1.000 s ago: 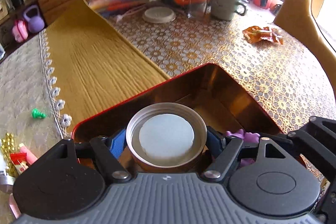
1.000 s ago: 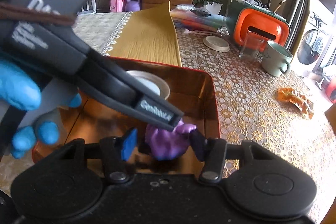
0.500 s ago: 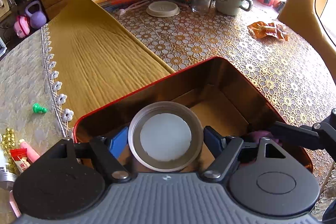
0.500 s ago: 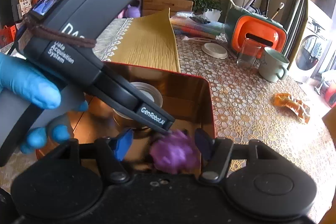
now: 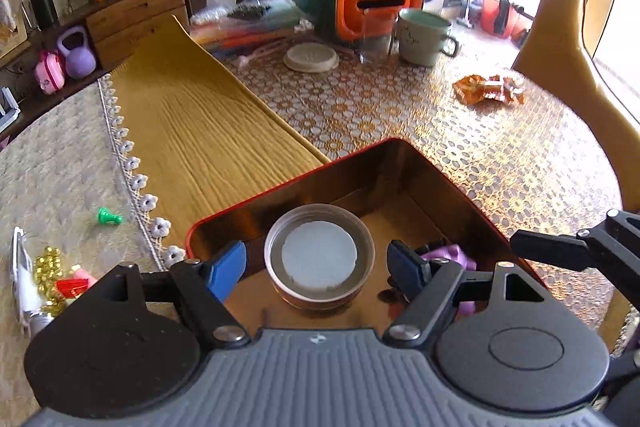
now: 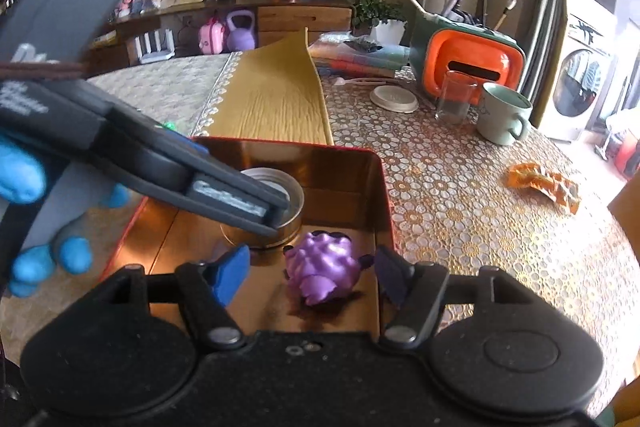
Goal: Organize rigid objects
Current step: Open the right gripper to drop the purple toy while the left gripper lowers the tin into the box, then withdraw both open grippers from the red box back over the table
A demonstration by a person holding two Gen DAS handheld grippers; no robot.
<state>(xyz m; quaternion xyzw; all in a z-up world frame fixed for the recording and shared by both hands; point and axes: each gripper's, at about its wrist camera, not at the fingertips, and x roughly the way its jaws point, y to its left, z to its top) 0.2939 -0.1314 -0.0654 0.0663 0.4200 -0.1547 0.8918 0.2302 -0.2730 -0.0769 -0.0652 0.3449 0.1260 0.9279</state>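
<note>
L to R. Loose bits still on the lace cloth off the tin's left side: green peg [image 5: 107, 217], gold beads [image 5: 47, 267], so sorting isn't done.

Left gripper [image 5: 318, 265]: fingers spread, pads clear of the jar lid [image 5: 319, 259] on both sides, no contact. A sec ago it sat lower and closer round the lid; now it's backed up and off, and more of the tin [image 5: 492, 227] floor shows. The lid is flat on the tin floor near the left wall, open side up, white liner facing up. It's round, so no long axis to speak of; its axis points straight up.

Right gripper [image 6: 312, 273]: jaws opening. A sec ago they pinched the purple toy [image 6: 320, 271]; now both pads have a gap to it and it rests on the floor by itself. The toy sits in the tin's near right corner, just beside the right wall and near the lid but not touching it. It's lumpy and squat; the longer axis seems to run from the back wall toward the near edge, dark end toward the back wall, but which end is the front I can't tell.

Meaning, I'd judge: both pieces are delivered and released, and both hands are free to go for the next loose item on the cloth.
</note>
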